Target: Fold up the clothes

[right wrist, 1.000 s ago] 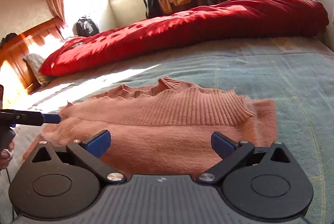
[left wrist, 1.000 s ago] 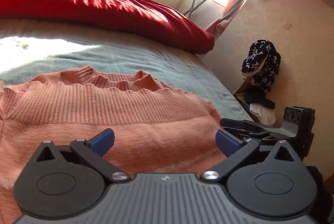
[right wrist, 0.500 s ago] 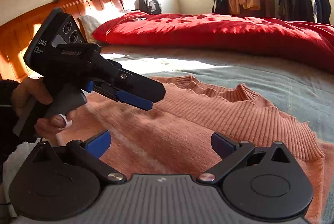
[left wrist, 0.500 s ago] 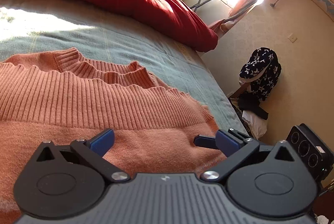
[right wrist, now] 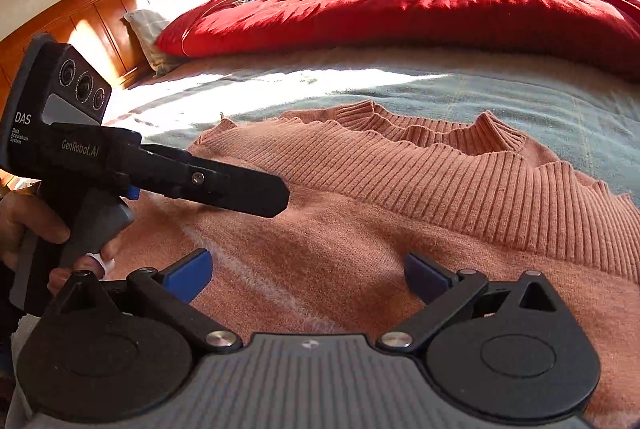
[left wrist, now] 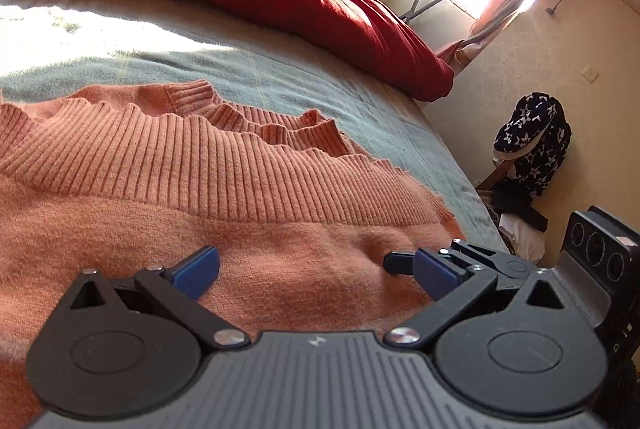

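Observation:
A salmon-pink knit sweater (left wrist: 208, 189) lies partly folded on the grey-green bedsheet (left wrist: 280, 77), its ribbed hem and collar towards the far side. It also shows in the right wrist view (right wrist: 400, 213). My left gripper (left wrist: 316, 269) is open and empty, low over the sweater's near part. My right gripper (right wrist: 308, 273) is open and empty, also low over the sweater. The right gripper's tips (left wrist: 400, 263) show at the right of the left wrist view. The left gripper body (right wrist: 152, 169) shows at the left of the right wrist view, over the sweater's left edge.
A red duvet (right wrist: 400, 17) lies along the far side of the bed. A wooden headboard (right wrist: 100, 13) and a pillow (right wrist: 148, 37) are at far left. The bed's right edge drops to a floor with a star-patterned bag (left wrist: 532, 137). Clothes hang by the window.
Both grippers have come closer together and lower over the sweater. The right gripper has swung left, so the left gripper now fills its left side. Both stayed open.

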{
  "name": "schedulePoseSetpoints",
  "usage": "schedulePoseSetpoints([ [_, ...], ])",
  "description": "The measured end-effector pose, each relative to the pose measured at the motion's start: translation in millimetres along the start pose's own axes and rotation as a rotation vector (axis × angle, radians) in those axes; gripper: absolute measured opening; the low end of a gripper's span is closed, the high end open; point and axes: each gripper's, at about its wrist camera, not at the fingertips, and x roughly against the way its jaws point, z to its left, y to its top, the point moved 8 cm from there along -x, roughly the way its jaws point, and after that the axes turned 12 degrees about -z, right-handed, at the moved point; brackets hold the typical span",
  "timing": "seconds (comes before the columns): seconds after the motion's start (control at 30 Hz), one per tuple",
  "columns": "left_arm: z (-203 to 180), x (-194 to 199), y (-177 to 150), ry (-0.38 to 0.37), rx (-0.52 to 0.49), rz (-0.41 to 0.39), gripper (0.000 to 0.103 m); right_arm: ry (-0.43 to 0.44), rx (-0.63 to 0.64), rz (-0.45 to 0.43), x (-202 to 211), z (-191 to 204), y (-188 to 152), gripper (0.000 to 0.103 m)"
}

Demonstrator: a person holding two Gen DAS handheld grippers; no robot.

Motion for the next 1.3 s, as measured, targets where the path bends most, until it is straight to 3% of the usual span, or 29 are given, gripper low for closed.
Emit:
schedulePoseSetpoints([
  [0.17,-13,24,-15,0.074,-0.122,0.026,0.102,-0.089,0.049,0.054,31,6,-9,0.103],
  [0.63,-67,83,-61,0.170,-0.600,0.035,0.102,-0.146,0.119,0.082,106,41,-40,0.103],
  [0.87,-60,105,-83,0.165,-0.592,0.055,0.102,-0.145,0.082,0.108,128,45,-71,0.103],
  [0.93,-52,110,-90,0.191,-0.629,0.058,0.102,-0.172,0.117,0.123,135,42,-86,0.103],
  [1.1,-33,115,-101,0.299,-0.822,0.021,0.102,-0.261,0.276,0.127,144,38,-104,0.103],
  [1.23,-31,99,-107,0.385,-1.084,0.001,0.102,-0.272,0.449,0.094,131,51,-98,0.103],
  [1.3,-34,88,-111,0.391,-1.203,0.006,0.102,-0.270,0.548,0.087,116,59,-93,0.103],
])
